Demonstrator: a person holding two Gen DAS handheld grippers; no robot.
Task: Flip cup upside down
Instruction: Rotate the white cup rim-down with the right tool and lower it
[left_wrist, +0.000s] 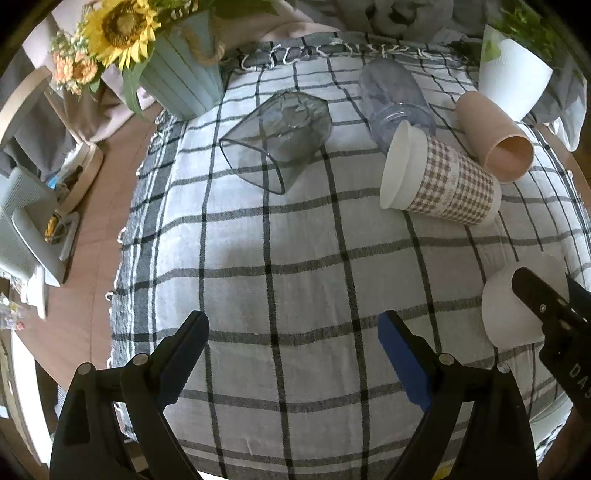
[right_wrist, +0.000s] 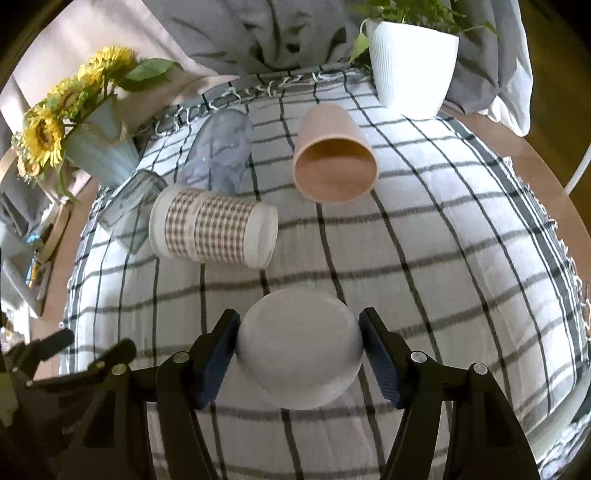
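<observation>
A plain white cup (right_wrist: 299, 347) stands upside down on the checked cloth, base toward the camera. My right gripper (right_wrist: 297, 350) has a blue pad on each side of it, touching its sides. The left wrist view shows the same cup (left_wrist: 513, 310) at the right with the right gripper's fingers (left_wrist: 543, 299) across it. My left gripper (left_wrist: 293, 354) is open and empty above the cloth, left of the cup.
Lying on their sides further back: a checked cup (right_wrist: 214, 225), a pink cup (right_wrist: 332, 158), a clear bottle (right_wrist: 221, 151) and a grey glass tumbler (left_wrist: 280, 136). A sunflower vase (right_wrist: 96, 147) stands back left, a white plant pot (right_wrist: 413, 66) back right. The checked cloth (left_wrist: 295, 258) covers a round table.
</observation>
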